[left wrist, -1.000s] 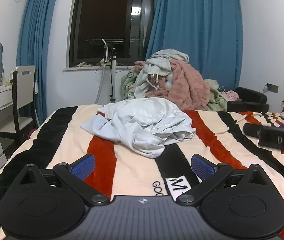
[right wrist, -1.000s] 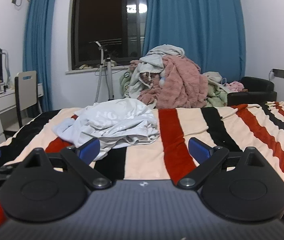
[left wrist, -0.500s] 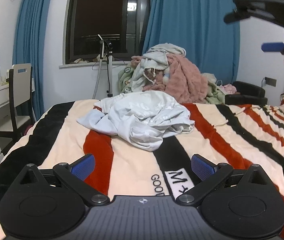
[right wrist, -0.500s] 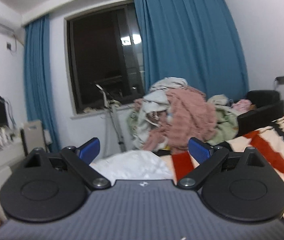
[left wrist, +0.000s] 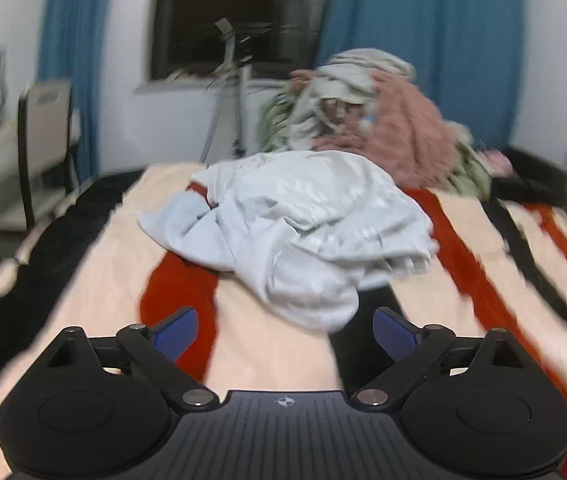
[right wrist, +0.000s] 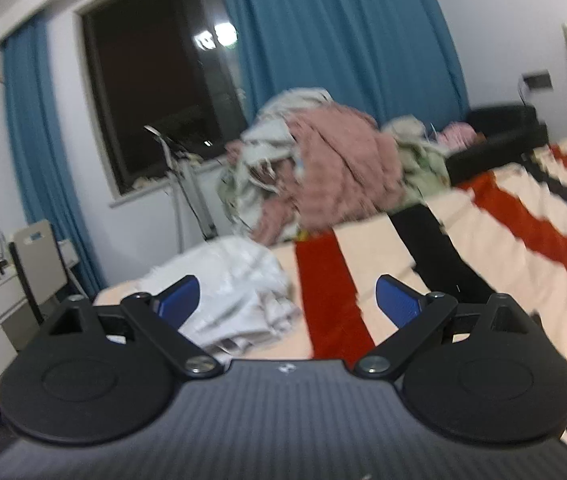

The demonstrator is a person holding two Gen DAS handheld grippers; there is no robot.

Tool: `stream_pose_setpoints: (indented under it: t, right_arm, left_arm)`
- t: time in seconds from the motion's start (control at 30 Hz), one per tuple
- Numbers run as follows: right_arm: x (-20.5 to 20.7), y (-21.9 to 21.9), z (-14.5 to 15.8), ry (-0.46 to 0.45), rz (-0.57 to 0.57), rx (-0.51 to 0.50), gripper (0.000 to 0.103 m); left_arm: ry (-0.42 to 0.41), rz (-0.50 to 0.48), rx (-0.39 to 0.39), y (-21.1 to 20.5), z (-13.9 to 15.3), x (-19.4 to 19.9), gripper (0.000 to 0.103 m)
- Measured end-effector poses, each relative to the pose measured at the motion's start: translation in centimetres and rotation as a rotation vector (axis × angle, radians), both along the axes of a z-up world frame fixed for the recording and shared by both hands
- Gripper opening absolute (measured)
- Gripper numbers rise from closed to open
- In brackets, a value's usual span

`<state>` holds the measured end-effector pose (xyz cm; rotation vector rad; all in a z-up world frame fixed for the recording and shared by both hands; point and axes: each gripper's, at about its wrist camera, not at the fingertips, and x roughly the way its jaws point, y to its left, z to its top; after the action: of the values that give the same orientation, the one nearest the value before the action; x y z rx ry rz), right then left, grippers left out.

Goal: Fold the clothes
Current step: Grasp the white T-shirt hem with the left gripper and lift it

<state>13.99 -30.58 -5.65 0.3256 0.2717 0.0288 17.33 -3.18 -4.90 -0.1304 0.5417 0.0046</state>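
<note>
A crumpled pale grey-white garment [left wrist: 303, 232] lies in a heap on the striped bed cover [left wrist: 95, 280]. My left gripper [left wrist: 285, 330] is open and empty, close in front of the garment's near edge. In the right wrist view the same garment [right wrist: 243, 288] lies ahead to the left. My right gripper [right wrist: 288, 300] is open and empty, above the bed and apart from the garment.
A big pile of clothes with a pink fluffy piece [left wrist: 403, 136] sits past the bed's far end, below the dark window and blue curtains. A chair [left wrist: 43, 140] and white dresser stand at the left. A black armchair [right wrist: 499, 136] is at the right.
My left gripper has moved forward toward the garment, which now looms larger. My right gripper has tilted back down from the window toward the bed and garment. Both stay open.
</note>
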Motion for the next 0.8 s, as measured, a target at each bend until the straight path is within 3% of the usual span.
stream_pose_setpoints:
  t: [0.07, 0.17, 0.23, 0.33, 0.37, 0.4, 0.43, 0.67, 0.8]
  right_arm:
    - [0.8, 0.0, -0.6, 0.037, 0.018, 0.019, 0.096]
    - [1.2, -0.1, -1.3, 0.039, 0.034, 0.04, 0.096]
    - [1.4, -0.2, -1.8, 0.031, 0.039, 0.031, 0.096]
    - [2.6, 0.0, -3.1, 0.04, 0.047, -0.016, 0.096]
    - [3.0, 0.0, -3.5, 0.047, 0.048, -0.029, 0.096]
    - [3.4, 0.1, -4.0, 0.05, 0.045, -0.037, 0.096]
    - [3.7, 0.3, -4.4, 0.053, 0.046, -0.041, 0.096]
    - [4.2, 2.0, -4.6, 0.013, 0.091, -0.094, 0.096]
    - [3.2, 2.7, -4.1, -0.032, 0.108, -0.127, 0.096]
  left_arm:
    - [0.02, 0.0, -0.028, -0.8, -0.5, 2.7, 0.091]
    - [0.048, 0.003, 0.0, -2.1, -2.0, 6.8, 0.09]
    - [0.078, 0.03, 0.024, -2.4, -3.4, 9.1, 0.081]
    - [0.161, 0.088, 0.066, -2.0, -4.9, 11.9, 0.053]
    - [0.183, 0.096, 0.086, -1.8, -5.2, 12.4, 0.035]
    - [0.164, 0.089, 0.099, -1.4, -4.7, 12.1, 0.02]
    - [0.139, 0.079, 0.113, -1.1, -4.1, 11.7, 0.014]
    - [-0.066, -0.046, 0.181, 1.0, 2.6, 4.0, 0.01]
    - [-0.129, -0.111, 0.194, 2.0, 5.7, -1.5, 0.01]
